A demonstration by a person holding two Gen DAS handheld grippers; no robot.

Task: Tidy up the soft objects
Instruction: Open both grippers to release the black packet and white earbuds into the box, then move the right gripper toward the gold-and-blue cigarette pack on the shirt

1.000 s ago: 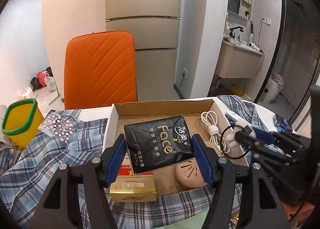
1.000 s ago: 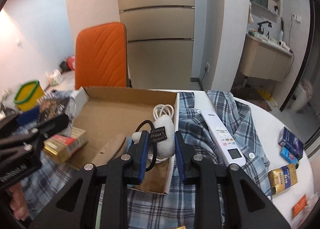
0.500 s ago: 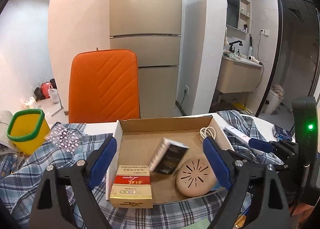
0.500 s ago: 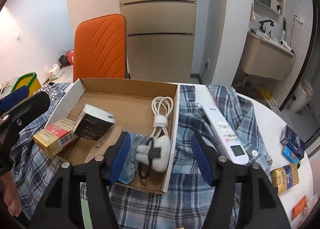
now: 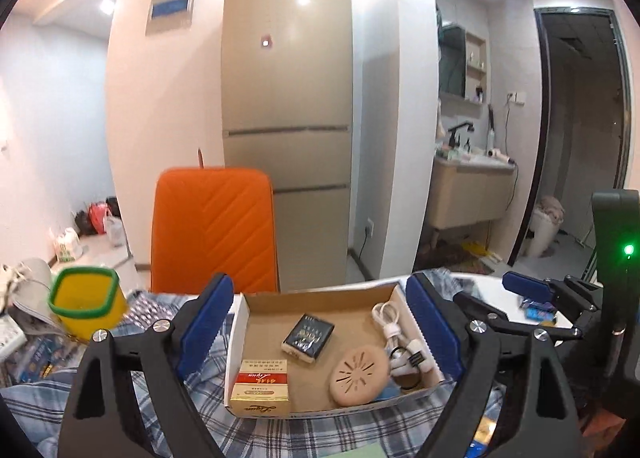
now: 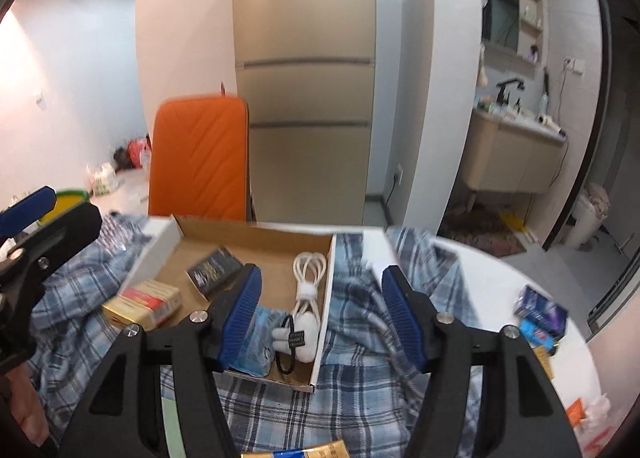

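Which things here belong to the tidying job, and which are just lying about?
Job:
cardboard box
black tissue pack
white plush hair tie
white cable
plaid shirt

Lying about:
orange chair
fridge
yellow bin

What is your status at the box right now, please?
Left tool and right tool open, empty. Black tissue pack and white plush toy lying in cardboard box. Nothing in the way.
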